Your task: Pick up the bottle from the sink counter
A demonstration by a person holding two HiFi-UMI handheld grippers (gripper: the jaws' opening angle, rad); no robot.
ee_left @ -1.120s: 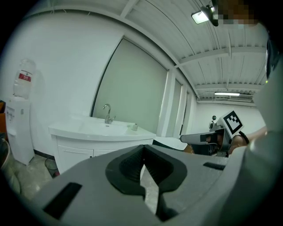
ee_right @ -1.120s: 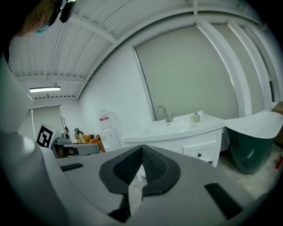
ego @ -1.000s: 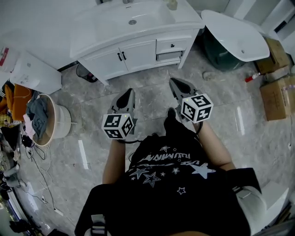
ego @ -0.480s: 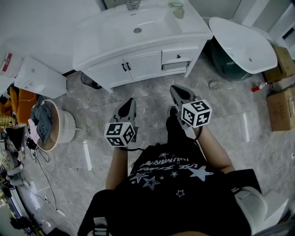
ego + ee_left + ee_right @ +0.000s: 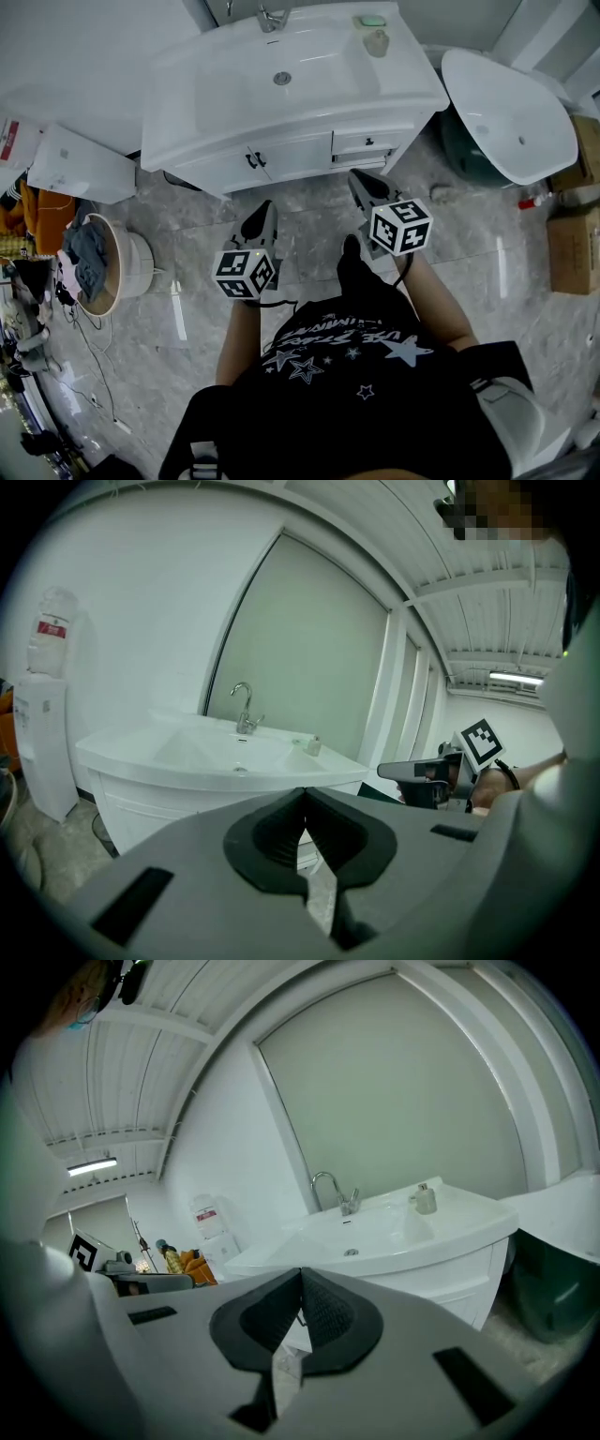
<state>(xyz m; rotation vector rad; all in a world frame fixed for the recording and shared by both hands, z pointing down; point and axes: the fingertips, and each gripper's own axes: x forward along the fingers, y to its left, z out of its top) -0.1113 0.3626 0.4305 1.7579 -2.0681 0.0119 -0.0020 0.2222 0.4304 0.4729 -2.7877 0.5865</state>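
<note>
A small beige bottle (image 5: 377, 42) stands upright at the back right of the white sink counter (image 5: 234, 122), next to a green soap dish (image 5: 372, 21). The bottle also shows in the left gripper view (image 5: 314, 746) and the right gripper view (image 5: 426, 1199). Both grippers hang over the floor in front of the cabinet, well short of the bottle. My left gripper (image 5: 262, 211) is shut with nothing in it, its jaws (image 5: 305, 794) touching. My right gripper (image 5: 361, 178) is shut and empty too (image 5: 301, 1274), and points at the counter's right front.
A faucet (image 5: 271, 17) rises behind the basin. A white oval tub (image 5: 511, 117) leans at the right, cardboard boxes (image 5: 572, 248) beyond it. At the left stand a water dispenser (image 5: 80, 164) and a laundry basket (image 5: 98, 262), with cables on the floor.
The sink counter has come lower and nearer in the head view, showing more of its back. Both grippers stay shut, at about the same place in the frame.
</note>
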